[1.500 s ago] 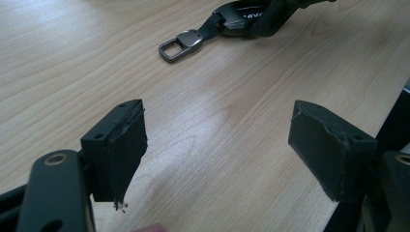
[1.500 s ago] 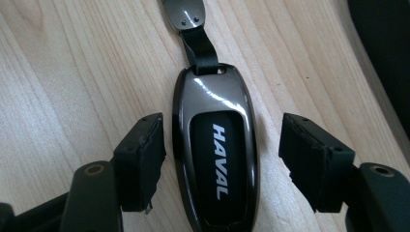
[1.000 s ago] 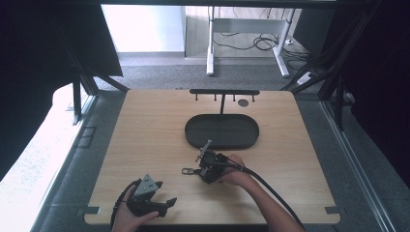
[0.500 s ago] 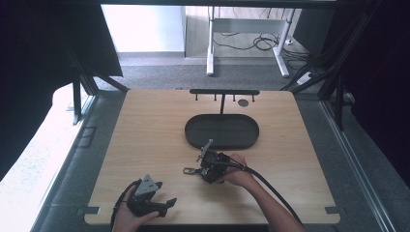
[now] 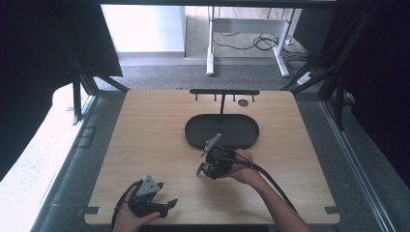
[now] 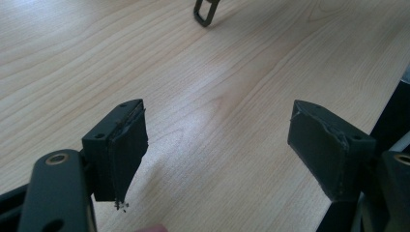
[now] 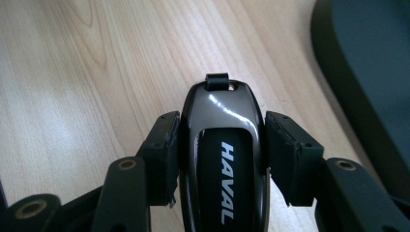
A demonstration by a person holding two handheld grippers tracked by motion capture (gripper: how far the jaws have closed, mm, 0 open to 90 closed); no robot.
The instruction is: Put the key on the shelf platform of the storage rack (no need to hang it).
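Pinching a key fob (image 7: 223,159), right tool (image 5: 205,166) angles left; left tool (image 5: 167,205) spread.

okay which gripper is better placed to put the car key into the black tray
Right. The right gripper already holds the Haval car key beside the black tray; the left gripper sits open near the table's front edge.

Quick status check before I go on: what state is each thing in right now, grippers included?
Right gripper: shut on the key fob, just in front of the tray.
Key fob: clamped by its sides between the jaws, HAVAL face up.
Left gripper: open, holding nothing, over bare table.
Tray: flat on the table, looks empty.
Hook rack: upright behind the tray, nothing hanging.
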